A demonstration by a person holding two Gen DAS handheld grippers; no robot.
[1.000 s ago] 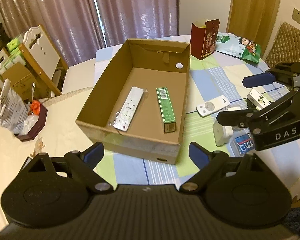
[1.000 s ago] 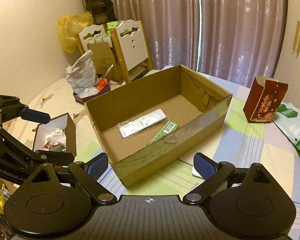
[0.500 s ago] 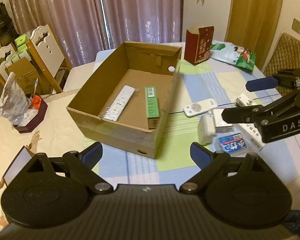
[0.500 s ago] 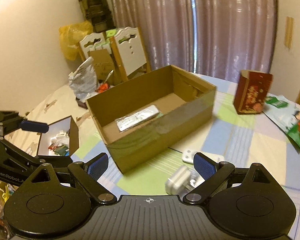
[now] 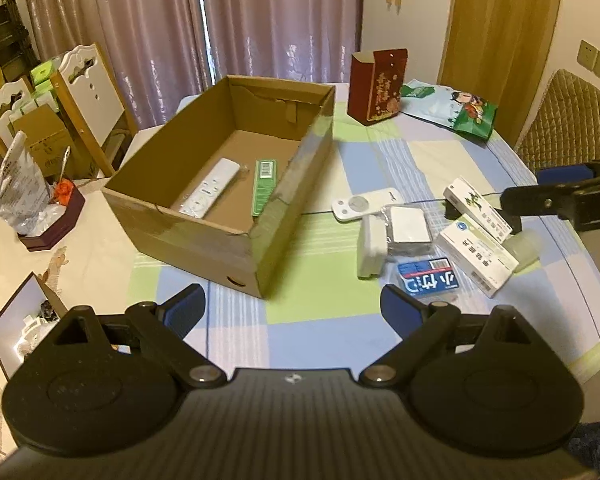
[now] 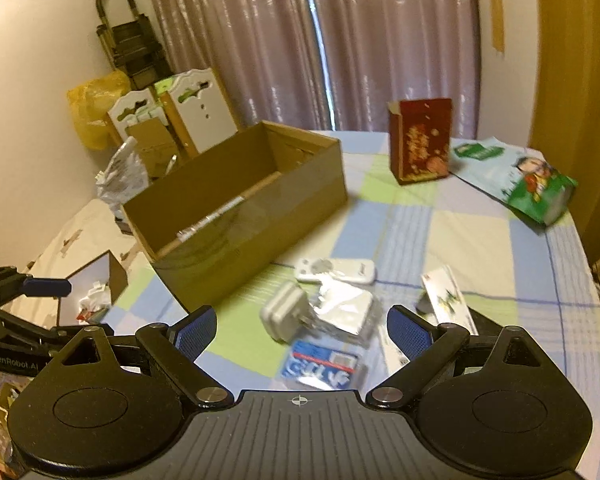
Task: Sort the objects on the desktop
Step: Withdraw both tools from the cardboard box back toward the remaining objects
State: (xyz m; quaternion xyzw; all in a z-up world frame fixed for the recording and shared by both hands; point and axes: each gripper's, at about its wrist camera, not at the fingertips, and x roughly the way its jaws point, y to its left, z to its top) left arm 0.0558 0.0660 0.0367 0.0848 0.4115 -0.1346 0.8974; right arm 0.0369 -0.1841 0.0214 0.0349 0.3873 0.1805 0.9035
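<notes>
Cardboard box (image 5: 204,236) holds a remote (image 5: 210,192) (green carton (image 5: 264,186) beside it); left tongs (image 5: 292,312) and right tongs (image 6: 302,332) gape wide, empty

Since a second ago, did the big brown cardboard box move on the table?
Cannot tell for sure; probably no. The brown cardboard box keeps its spot beside the red carton; the cameras shifted.

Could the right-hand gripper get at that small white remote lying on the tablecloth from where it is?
Probably yes. The right gripper is open and empty, and the white remote lies flat beyond a white charger, with nothing on top of it.
</notes>
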